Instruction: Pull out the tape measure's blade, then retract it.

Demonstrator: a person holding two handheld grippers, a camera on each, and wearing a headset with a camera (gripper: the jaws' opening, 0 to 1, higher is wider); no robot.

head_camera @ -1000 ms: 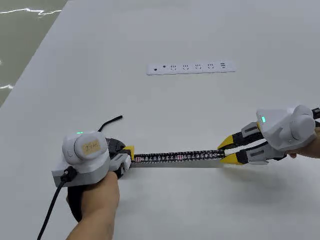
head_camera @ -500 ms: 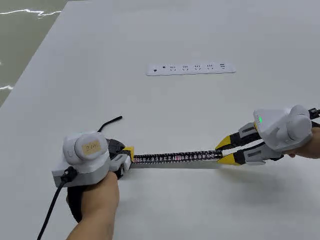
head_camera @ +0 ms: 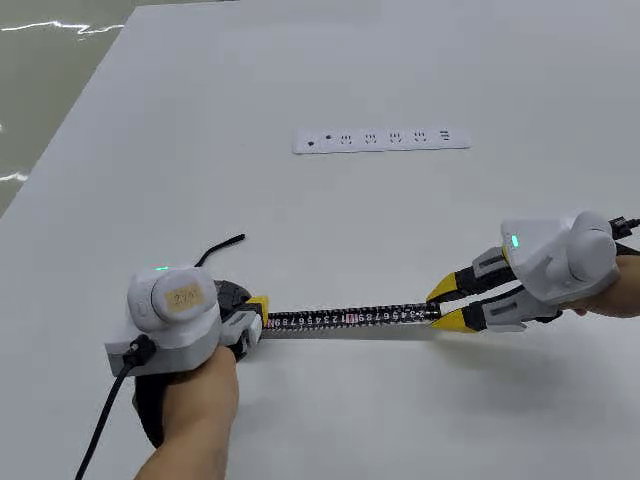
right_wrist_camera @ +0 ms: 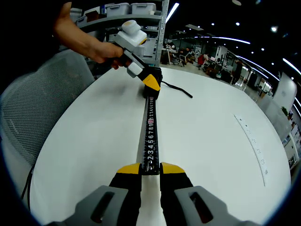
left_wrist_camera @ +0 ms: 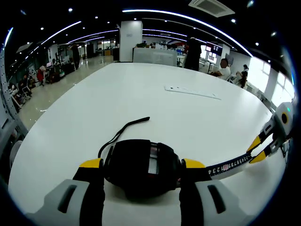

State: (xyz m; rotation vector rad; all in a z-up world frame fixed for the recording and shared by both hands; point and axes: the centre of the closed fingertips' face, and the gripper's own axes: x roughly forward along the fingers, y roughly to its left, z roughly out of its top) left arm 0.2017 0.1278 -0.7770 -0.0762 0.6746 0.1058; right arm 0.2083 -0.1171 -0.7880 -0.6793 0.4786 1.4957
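**Tape measure (head_camera: 232, 296) drawn out – blade held at both ends**

The left gripper (left_wrist_camera: 142, 163) is clamped on the black case, one yellow-tipped jaw on each flank, as the left gripper view shows. The case rests on the white table (head_camera: 300, 220), low on the left in the head view. The right gripper (right_wrist_camera: 151, 168) is pinched on the far end of the blade (head_camera: 350, 316), with its two tips closed against the blade's edges just past the first numerals.

Between the two grippers the blade runs straight and low over the tabletop, printed face up, the figures readable along its length. The case's thin black strap (head_camera: 222, 245) trails loose behind it. Further off, well apart from the work, a white power strip (head_camera: 382, 138) lies flat on the table.

As for progress – the first half looks done or nearly so, since a fair stretch of blade is out of the case. The retraction is left: the blade has yet to go back in. From this moment alone I cannot tell whether the right gripper is drawing it out or feeding it home.
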